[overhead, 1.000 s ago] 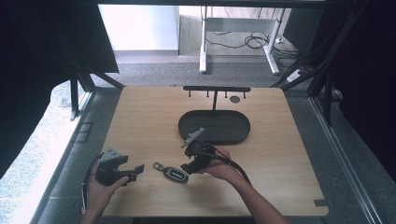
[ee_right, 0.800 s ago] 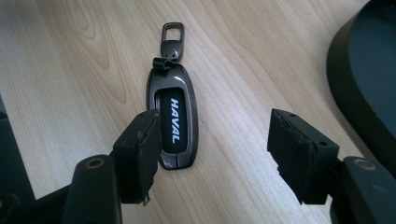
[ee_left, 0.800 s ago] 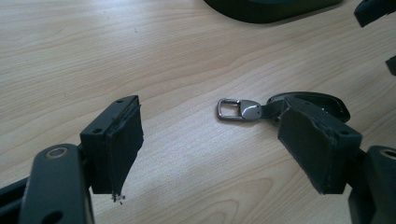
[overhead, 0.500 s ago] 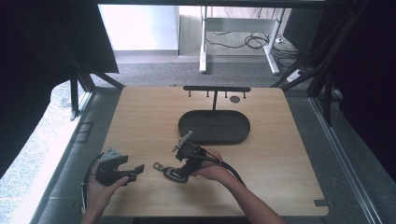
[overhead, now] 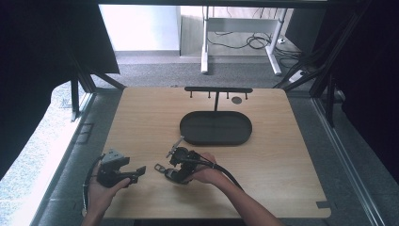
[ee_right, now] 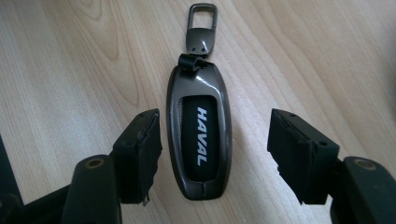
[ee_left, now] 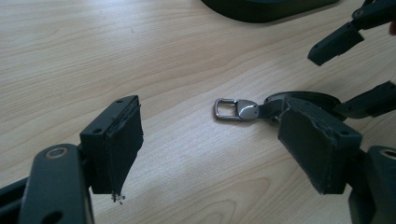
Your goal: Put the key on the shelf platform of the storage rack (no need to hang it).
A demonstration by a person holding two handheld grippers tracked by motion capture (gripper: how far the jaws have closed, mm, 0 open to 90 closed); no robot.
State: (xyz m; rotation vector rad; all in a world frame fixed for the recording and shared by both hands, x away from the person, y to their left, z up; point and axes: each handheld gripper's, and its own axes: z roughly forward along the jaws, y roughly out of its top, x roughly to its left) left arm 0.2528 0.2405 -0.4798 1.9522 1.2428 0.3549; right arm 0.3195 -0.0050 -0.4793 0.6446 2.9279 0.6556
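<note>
A: The key fob (ee_right: 200, 128) lies flat on the desk (overhead: 282, 155) near its front edge, left of the middle, with its metal clip (ee_right: 201, 28) pointing away from the right gripper (ee_right: 215, 154).

B: That gripper's jaws stand apart, one on each long side of the fob, neither pad touching it. A good grasp would probably mean sinking until the pads are level with the fob's edges, keeping it centred, then closing squarely across the narrow width so it does not twist or skate on the wood.

A: The left gripper (ee_left: 210, 154) rests near the front left corner, its jaws wide apart on nothing.

B: Its own view catches the clip's buckle (ee_left: 236, 109) side-on and the right gripper's jaws beyond, which the right gripper view cannot. The high view adds the oval tray (overhead: 215, 128) and the hook rack (overhead: 217, 89) toward the far edge, though the fob there is too small to read, perhaps half hidden.
</note>
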